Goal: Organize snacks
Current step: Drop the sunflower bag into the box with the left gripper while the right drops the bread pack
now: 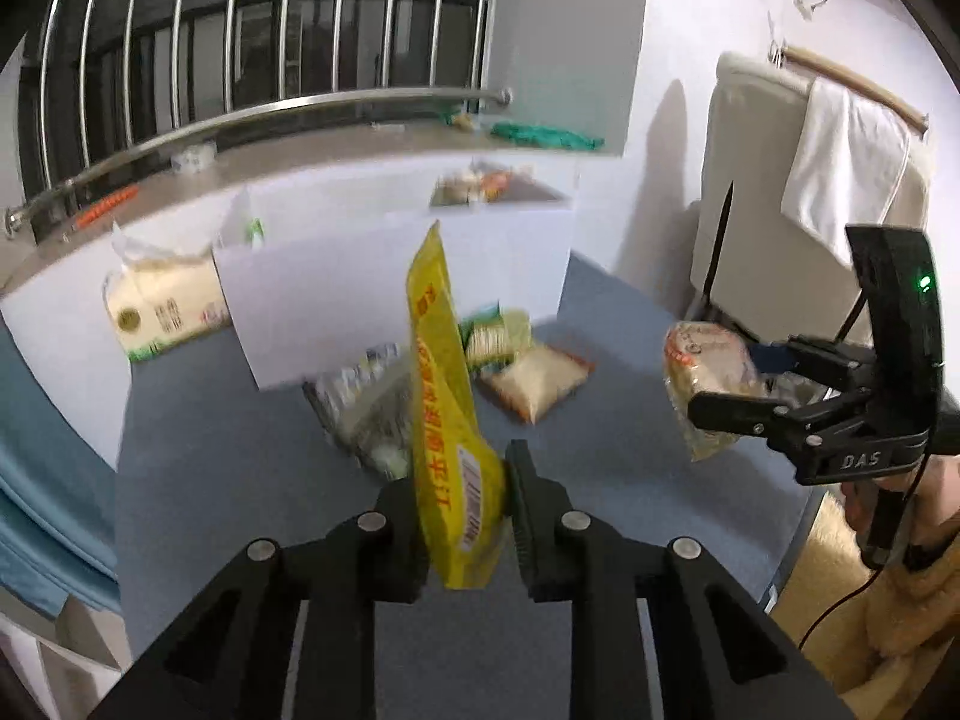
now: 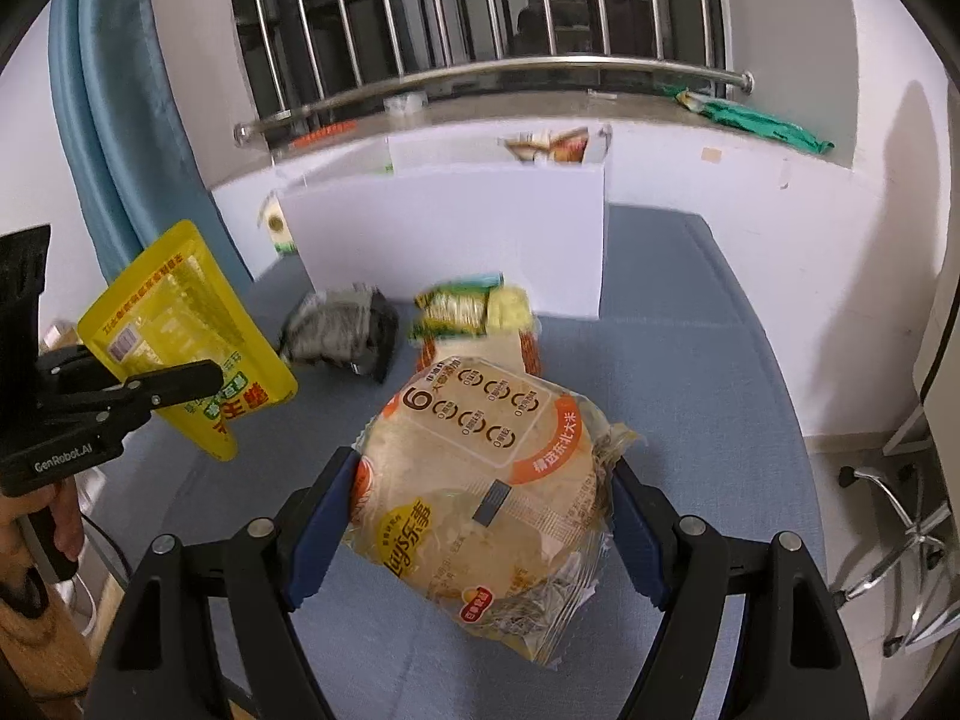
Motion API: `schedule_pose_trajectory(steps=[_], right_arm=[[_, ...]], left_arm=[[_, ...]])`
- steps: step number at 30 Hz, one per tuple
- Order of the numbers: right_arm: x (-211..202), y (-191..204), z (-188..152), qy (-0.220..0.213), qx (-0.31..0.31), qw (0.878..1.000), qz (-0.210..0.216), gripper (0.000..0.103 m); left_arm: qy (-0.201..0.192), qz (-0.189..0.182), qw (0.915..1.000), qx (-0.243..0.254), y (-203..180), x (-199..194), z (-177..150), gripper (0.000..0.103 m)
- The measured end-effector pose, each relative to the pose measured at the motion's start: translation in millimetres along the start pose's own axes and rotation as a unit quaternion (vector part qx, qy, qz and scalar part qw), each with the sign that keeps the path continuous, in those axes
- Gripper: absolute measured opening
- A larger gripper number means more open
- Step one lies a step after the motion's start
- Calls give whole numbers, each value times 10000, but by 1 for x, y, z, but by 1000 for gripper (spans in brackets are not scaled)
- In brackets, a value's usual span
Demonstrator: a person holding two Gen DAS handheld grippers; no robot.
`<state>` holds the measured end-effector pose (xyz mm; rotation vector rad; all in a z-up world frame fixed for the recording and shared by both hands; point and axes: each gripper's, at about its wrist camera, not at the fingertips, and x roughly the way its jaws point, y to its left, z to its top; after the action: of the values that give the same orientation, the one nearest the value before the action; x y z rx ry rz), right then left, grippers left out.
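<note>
My left gripper (image 1: pixel 462 480) is shut on a yellow snack pouch (image 1: pixel 447 396) and holds it upright above the blue table; it also shows in the right wrist view (image 2: pixel 186 330). My right gripper (image 2: pixel 486 516) is shut on a round pack of rice crackers (image 2: pixel 486 480), seen too in the left wrist view (image 1: pixel 711 378). On the table lie a grey-silver bag (image 2: pixel 342 330), a green-yellow bag (image 2: pixel 474 309) and a clear bag with orange edges (image 1: pixel 537 381). A white box (image 2: pixel 456 228) stands behind them with snacks in it (image 2: pixel 549 147).
A cream and green pack (image 1: pixel 165 306) leans left of the white box. A windowsill (image 2: pixel 540 105) with a metal rail holds a green bag (image 2: pixel 756 120). A blue curtain (image 2: pixel 120 120) hangs left. A chair (image 2: pixel 900 528) stands right of the table.
</note>
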<state>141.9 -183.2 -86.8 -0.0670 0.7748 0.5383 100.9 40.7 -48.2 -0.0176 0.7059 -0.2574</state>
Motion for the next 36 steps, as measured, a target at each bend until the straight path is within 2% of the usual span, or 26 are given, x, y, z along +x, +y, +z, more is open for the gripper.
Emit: schedule_pose_trajectory(steps=[2,6,11,15,19,27,29,30,31,32,33,36], right_arm=[[-6,-1,12,-154,16,9999,21,82],[-26,-1,56,-645,29,9977,188,82],[-33,0,127,-1063,-75,9940,236,82],[-10,-6,170,-961,10,9947,361,82],[26,-6,202,-726,-65,9971,225,82],[77,-16,227,-387,23,9992,18,82],[87,-17,228,-299,25,9995,-96,84],[92,-18,229,-265,35,9996,-104,90],[95,-19,229,-230,61,9997,-64,95],[97,-21,229,-191,107,9998,-5,103],[96,-22,227,-241,127,9996,9,103],[93,-21,222,-351,38,9989,-294,103]], left_arm=[[-262,5,9997,-28,4,-12,18,24],[-716,135,9973,-116,18,-29,62,24],[-970,113,9946,-356,49,-20,124,24],[-832,230,9956,-361,64,11,156,24],[-585,325,9970,-398,74,46,170,24],[-286,474,9969,-561,87,93,182,24],[-143,525,9972,-520,87,99,182,27],[58,522,9973,-520,88,105,180,46],[141,577,9969,-517,89,107,179,80],[98,717,9960,-515,90,106,177,98],[-10,758,9958,-517,90,102,175,103],[-44,633,9966,-531,88,97,171,103]])
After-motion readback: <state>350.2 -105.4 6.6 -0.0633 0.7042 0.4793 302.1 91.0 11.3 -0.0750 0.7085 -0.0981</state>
